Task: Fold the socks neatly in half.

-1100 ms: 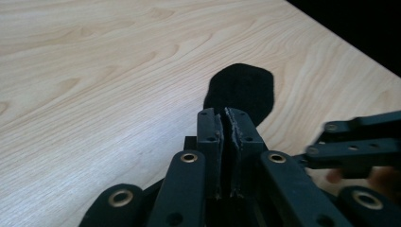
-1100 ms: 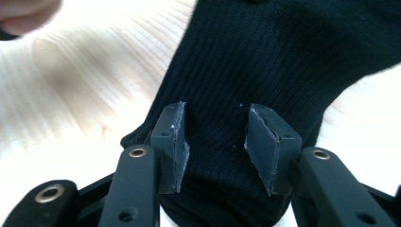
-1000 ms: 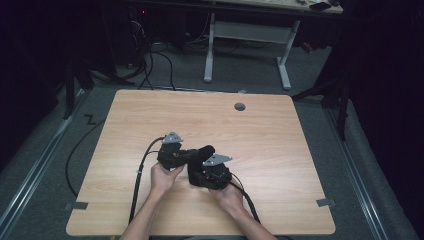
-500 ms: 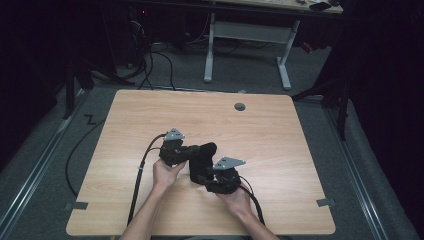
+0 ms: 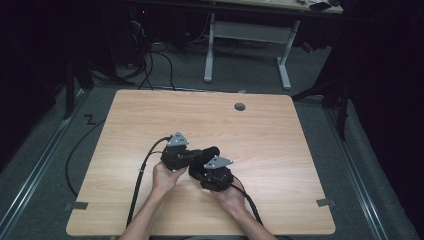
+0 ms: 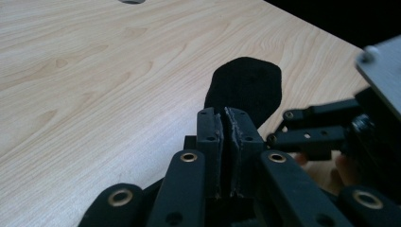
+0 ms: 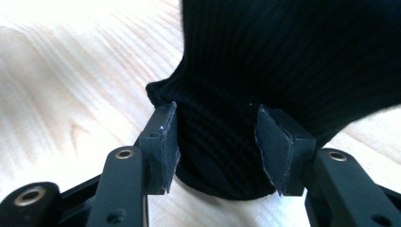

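Black knit sock (image 5: 209,152) at mid-table (image 5: 280,130), near front edge, bunched betw. both tools. Looks like folding or rolling, judged partway: one end already gripped, other end being worked, not yet a neat bundle. Left to do, prob.: close right grip, finish the fold/roll, set down.

Left tool (image 6: 222,142) pressed together, jaws nearly meeting, thin edge of fabric apparently pinched betw. them; rest of sock rises past the tips as a rounded lobe (image 6: 246,87). Right tool (image 7: 215,146) spread, jaws just been closing a little; ribbed fabric (image 7: 283,61) sits betw. pads, bulging, pads at its sides but no clear squeeze.

Long axis roughly across table in high view, left tool's end toward right tool (image 5: 205,167), slightly lifted off the wood. Which end is cuff or toe: can't tell. Both hands low, close together.
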`<state>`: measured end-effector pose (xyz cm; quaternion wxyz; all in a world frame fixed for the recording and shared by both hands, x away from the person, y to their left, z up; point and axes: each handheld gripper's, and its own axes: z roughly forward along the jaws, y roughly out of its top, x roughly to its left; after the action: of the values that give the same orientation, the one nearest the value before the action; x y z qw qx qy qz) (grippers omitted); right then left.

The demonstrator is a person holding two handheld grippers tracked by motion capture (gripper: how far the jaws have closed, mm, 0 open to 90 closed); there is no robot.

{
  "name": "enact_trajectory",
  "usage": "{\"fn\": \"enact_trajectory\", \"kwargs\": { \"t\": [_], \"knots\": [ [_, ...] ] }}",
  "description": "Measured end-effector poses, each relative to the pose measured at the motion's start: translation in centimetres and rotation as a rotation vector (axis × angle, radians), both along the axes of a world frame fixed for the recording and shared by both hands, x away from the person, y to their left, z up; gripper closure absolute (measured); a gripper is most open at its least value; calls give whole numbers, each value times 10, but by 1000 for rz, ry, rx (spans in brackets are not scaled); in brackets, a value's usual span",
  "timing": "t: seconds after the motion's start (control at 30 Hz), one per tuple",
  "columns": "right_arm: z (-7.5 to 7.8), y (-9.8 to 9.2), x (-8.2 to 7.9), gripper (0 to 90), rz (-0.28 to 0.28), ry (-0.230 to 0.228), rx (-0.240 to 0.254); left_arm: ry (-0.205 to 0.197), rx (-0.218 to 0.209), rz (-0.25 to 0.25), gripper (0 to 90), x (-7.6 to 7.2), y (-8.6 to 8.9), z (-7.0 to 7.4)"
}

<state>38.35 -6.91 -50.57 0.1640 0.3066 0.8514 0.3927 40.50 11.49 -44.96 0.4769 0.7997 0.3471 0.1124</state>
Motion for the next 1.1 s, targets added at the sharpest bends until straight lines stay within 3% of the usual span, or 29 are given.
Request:
{"fn": "enact_trajectory", "kwargs": {
  "t": [0.3,0.5,0.67,0.87,1.1],
  "knots": [
    [-1,6,10,511,-20,-22,-7,12,-8,13,842,-13,8,-16],
    [0,6,11,506,-34,-13,2,8,7,28,842,-10,6,-22],
    [6,3,1,514,-37,-15,-9,10,-7,43,842,-6,9,-24],
    [1,5,14,532,-62,-7,-8,-11,8,37,840,-8,4,-21],
    [4,4,11,516,-56,5,-5,-8,10,59,837,-7,6,-28]
  ]
}}
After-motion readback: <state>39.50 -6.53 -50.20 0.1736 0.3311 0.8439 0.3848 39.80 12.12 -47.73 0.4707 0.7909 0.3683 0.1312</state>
